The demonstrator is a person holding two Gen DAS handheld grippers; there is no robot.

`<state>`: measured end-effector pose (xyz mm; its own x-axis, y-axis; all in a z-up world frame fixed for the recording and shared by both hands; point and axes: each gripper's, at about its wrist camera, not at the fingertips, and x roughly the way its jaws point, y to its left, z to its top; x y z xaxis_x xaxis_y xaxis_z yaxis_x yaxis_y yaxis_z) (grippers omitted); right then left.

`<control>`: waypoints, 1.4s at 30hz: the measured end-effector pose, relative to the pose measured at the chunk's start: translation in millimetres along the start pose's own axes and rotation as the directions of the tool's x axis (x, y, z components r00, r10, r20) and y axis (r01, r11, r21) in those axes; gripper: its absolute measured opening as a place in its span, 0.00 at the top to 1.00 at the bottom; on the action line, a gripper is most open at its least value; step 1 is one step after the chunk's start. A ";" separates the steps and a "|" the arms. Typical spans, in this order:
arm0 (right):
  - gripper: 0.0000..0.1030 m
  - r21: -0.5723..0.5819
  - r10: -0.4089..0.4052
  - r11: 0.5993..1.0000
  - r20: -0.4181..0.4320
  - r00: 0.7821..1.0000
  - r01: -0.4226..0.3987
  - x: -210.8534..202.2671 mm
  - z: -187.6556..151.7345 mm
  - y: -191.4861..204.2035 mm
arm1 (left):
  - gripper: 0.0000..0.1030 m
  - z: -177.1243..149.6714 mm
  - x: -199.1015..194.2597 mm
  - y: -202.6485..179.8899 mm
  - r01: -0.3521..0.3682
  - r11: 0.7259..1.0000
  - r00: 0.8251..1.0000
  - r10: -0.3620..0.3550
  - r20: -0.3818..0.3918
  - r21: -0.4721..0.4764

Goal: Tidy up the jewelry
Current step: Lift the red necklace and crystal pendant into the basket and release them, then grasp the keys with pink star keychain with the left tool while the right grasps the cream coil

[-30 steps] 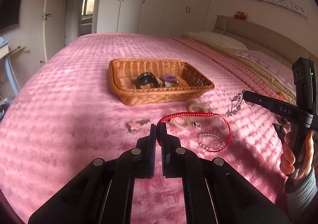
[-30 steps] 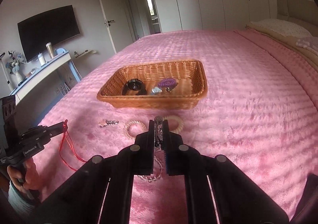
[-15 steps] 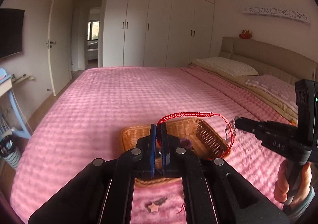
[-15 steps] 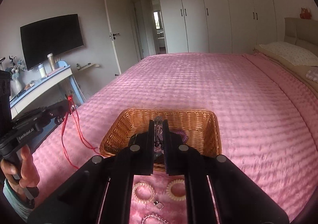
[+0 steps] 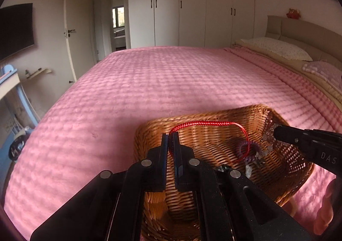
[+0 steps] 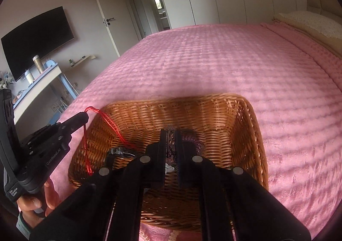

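Now both claws hang over the wicker basket (image 5: 213, 134) that sits on the pink bed (image 5: 171, 82).

The left claw (image 5: 170, 137) has its jaws pressed nearly together on one end of a red cord bracelet (image 5: 205, 122). From the pinch point the braided part arches forward and to the right of this claw, then drops as a thin loop into the basket, ending near a purple coil hair tie (image 5: 245, 151) on the basket floor. In the right wrist view the same red cord (image 6: 106, 121) trails from the tip of the left claw (image 6: 84, 116) down over the basket's left wall.

The right claw (image 6: 170, 134) is also closed down to a narrow gap, gripping a silvery beaded chain (image 6: 170, 140) between its jaws. It is held above the middle of the basket. Seen from the left wrist camera, the right claw (image 5: 275, 131) comes in from the right over the basket rim, with the chain (image 5: 266, 144) dangling from its tip toward the hair tie.

A dark round item (image 6: 119, 152) lies on the basket floor, left of the right claw; what it is cannot be told.
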<state>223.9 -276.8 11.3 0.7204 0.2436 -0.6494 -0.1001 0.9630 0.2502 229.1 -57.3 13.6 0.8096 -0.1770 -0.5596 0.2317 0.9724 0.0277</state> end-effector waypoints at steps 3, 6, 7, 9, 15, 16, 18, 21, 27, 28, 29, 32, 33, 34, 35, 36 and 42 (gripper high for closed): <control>0.94 0.021 -0.024 0.999 -0.037 0.999 0.025 10.0 -6.6 -8.5 | 0.97 -7.0 9.6 0.5 -0.010 1.000 0.999 0.011 -0.039 0.021; 0.94 0.034 -0.033 0.999 -0.062 0.998 0.035 16.1 -10.1 -14.7 | 0.96 -9.8 12.9 -0.1 0.004 1.000 0.998 -0.003 -0.059 0.028; 0.94 0.035 -0.033 0.999 -0.066 0.997 0.036 16.7 -10.9 -15.0 | 0.96 -10.5 12.5 0.1 0.010 1.000 0.998 -0.008 -0.062 0.025; 0.93 0.041 -0.028 0.999 -0.072 0.997 0.031 16.4 -11.1 -16.2 | 0.68 -11.4 9.0 2.3 0.021 1.000 0.998 -0.021 -0.053 0.007; 0.85 0.051 -0.023 0.998 -0.044 0.999 0.025 -7.2 -8.9 -14.2 | 0.47 -3.7 -22.6 5.0 0.071 0.997 0.997 -0.070 0.023 -0.021; 0.84 0.048 -0.025 0.999 -0.037 0.999 0.027 -14.0 -9.3 -12.6 | 0.47 -2.4 -29.1 6.3 0.079 0.996 0.996 -0.078 0.031 -0.028; 0.71 0.040 -0.022 0.999 -0.016 1.000 0.023 -30.2 -11.8 -8.9 | 0.47 -2.4 -45.0 9.8 0.107 0.993 0.993 -0.105 0.047 -0.046; 0.51 0.017 -0.022 1.000 0.035 0.999 0.021 -61.3 -19.8 -1.8 | 0.47 -7.5 -71.4 12.6 0.122 0.991 0.990 -0.118 0.072 -0.053; 0.51 -0.039 0.018 0.999 0.085 0.996 -0.015 -111.7 -44.8 10.4 | 0.47 -29.5 -125.4 16.6 0.153 0.987 0.982 -0.147 0.116 -0.044; 0.51 -0.041 0.025 0.999 0.089 0.996 -0.022 -117.3 -50.3 10.1 | 0.47 -34.0 -131.3 18.2 0.161 0.986 0.981 -0.154 0.117 -0.049; 0.51 -0.040 0.028 0.999 0.091 0.995 -0.025 -120.8 -55.1 9.9 | 0.47 -38.0 -135.3 19.8 0.169 0.984 0.980 -0.162 0.115 -0.056; 0.51 -0.031 0.026 0.999 0.078 0.997 -0.023 -124.2 -68.7 6.0 | 0.47 -54.1 -141.8 23.9 0.194 0.979 0.978 -0.187 0.096 -0.069; 0.51 -0.029 0.024 0.999 0.069 0.997 -0.022 -122.0 -73.0 4.0 | 0.47 -59.6 -141.3 24.4 0.199 0.978 0.977 -0.193 0.086 -0.064; 0.51 -0.024 0.019 1.000 0.059 0.998 -0.018 -119.4 -76.7 1.1 | 0.47 -65.4 -139.3 24.2 0.205 0.977 0.977 -0.200 0.070 -0.058; 0.51 -0.018 0.016 1.000 0.050 0.999 -0.015 -116.4 -80.3 -2.0 | 0.47 -71.0 -136.3 24.1 0.209 0.977 0.977 -0.206 0.055 -0.052; 0.51 -0.013 0.014 1.000 0.041 0.999 -0.014 -113.3 -83.9 -4.2 | 0.47 -77.3 -133.1 23.4 0.221 0.974 0.975 -0.220 0.034 -0.043; 0.51 -0.009 -0.015 1.000 -0.009 1.000 0.015 -90.5 -93.8 -12.0 | 0.47 -106.6 -103.2 22.2 0.294 0.956 0.952 -0.292 -0.091 0.010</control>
<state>95.5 -299.6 -0.2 0.7154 0.2299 -0.6598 -0.0951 0.9676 0.2340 93.2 -1.3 -16.3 0.6546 -0.4383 -0.6159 0.4647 0.8759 -0.1293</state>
